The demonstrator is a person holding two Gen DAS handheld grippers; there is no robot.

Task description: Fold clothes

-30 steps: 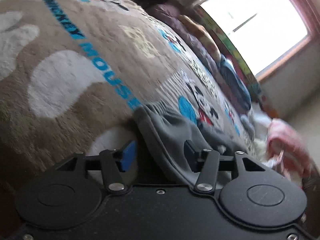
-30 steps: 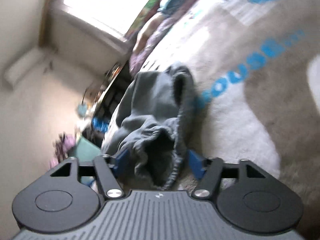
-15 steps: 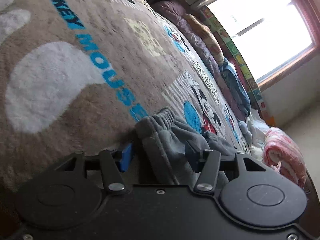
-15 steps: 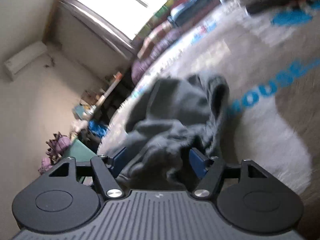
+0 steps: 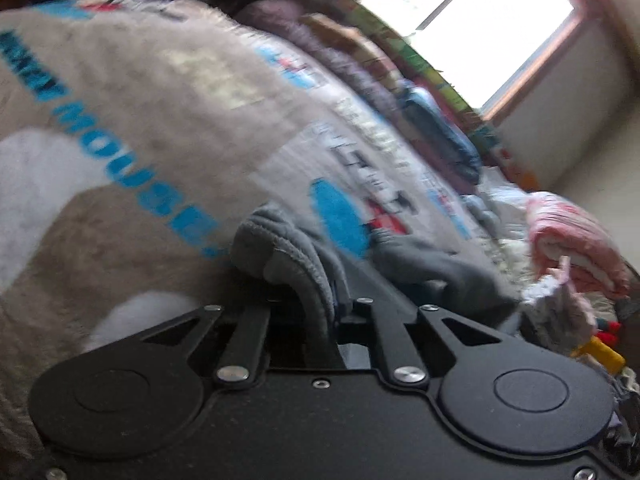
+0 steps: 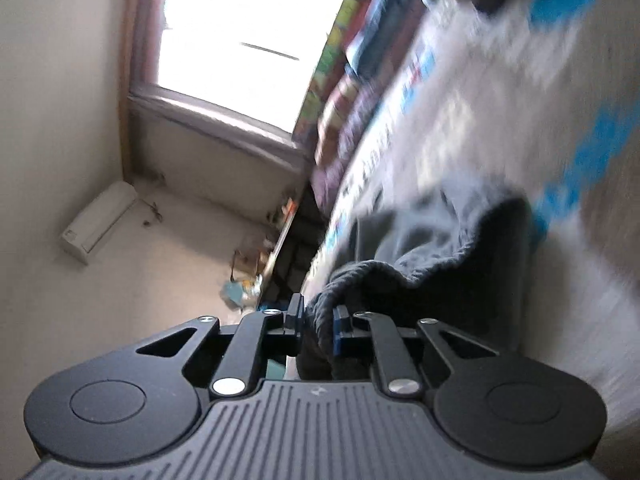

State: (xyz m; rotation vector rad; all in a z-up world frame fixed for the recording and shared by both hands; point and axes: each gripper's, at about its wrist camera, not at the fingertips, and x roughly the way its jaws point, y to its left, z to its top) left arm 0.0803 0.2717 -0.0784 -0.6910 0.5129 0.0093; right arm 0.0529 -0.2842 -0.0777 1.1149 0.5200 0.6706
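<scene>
Nearest us, our left tongs [image 5: 310,312] and right tongs [image 6: 316,326] are each clamped on the gathered edge of the gray garment [image 6: 432,248], which lies bunched on the blanket [image 5: 160,92]. Blue letters there read "MOUSE" [image 5: 132,172]. Beyond, a pink folded cloth [image 5: 572,240] and the window [image 6: 248,36].

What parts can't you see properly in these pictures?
- Grey garment: left wrist view, its lower part hides behind the left gripper; what kind of garment is unclear.
- Blue lettering on the blanket: right wrist view, smeared by motion blur, unreadable.
- Right gripper: cloth covers its jaws' inner faces.
- Pink bundle: left wrist view, blurred near the edge.
</scene>
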